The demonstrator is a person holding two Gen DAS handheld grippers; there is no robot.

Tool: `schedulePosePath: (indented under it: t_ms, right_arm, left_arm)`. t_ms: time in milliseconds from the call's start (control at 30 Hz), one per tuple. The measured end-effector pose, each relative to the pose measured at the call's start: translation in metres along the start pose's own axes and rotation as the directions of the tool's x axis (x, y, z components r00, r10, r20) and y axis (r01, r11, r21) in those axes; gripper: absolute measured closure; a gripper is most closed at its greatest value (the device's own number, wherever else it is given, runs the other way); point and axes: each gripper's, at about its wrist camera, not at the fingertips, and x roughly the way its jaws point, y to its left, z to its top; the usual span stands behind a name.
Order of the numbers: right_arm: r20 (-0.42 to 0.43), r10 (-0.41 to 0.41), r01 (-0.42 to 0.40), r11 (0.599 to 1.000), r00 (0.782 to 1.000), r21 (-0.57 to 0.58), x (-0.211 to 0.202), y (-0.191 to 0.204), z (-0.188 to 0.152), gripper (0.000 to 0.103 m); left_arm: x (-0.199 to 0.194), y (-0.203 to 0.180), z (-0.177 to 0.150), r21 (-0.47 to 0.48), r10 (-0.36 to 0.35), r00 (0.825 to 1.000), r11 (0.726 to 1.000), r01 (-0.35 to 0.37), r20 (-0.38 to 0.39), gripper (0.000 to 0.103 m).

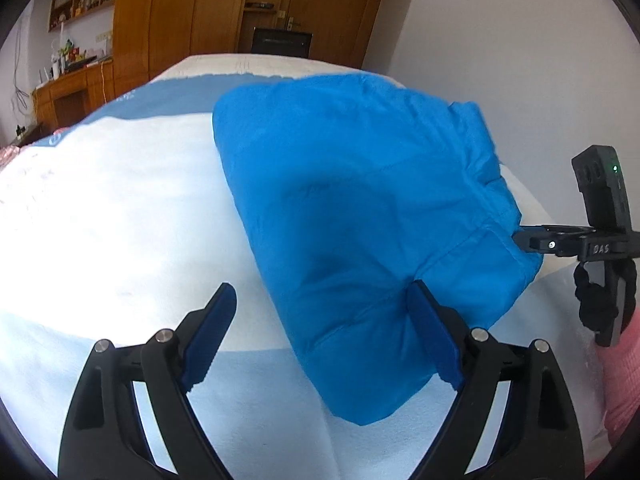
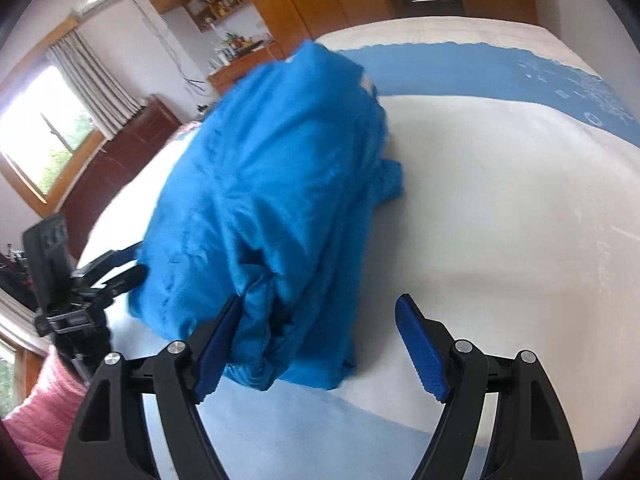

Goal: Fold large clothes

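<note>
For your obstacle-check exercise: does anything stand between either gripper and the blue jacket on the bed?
Nothing visible does. The blue jacket lies folded on the bed cover; the open left gripper and open right gripper both sit right at its near edge, with no other object between.

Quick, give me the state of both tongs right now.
Left tongs: open, holding nothing; one finger lies against the blue jacket.
Right tongs: open, holding nothing; jacket edge between the fingers, not clamped.
</note>
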Motion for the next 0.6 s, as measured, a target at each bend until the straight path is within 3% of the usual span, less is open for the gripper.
schedulePosePath:
  t_ms: [133,333,600]
  right_arm:
    - [-0.018,0.022,-0.021,0.998,1.000,0.064,0.022,-0.009,0.003,0.025]
    - [0.031,0.012,-0.015,0.995,0.999,0.097,0.007,-0.006,0.002,0.026]
    - [0.079,-0.076,0.074,0.997,0.994,0.029,-0.032,0.045,-0.028,0.007]
  left_arm:
    - [0.022,0.014,0.011,-0.048,-0.019,0.999,0.999,0.018,-0.027,0.016]
    - [0.008,0.016,0.016,-0.110,0.008,0.999,0.994,-0.012,-0.042,0.017]
    - [-0.042,-0.012,-0.005,-0.095,0.165,0.986,0.982,-0.165,-0.012,0.007]
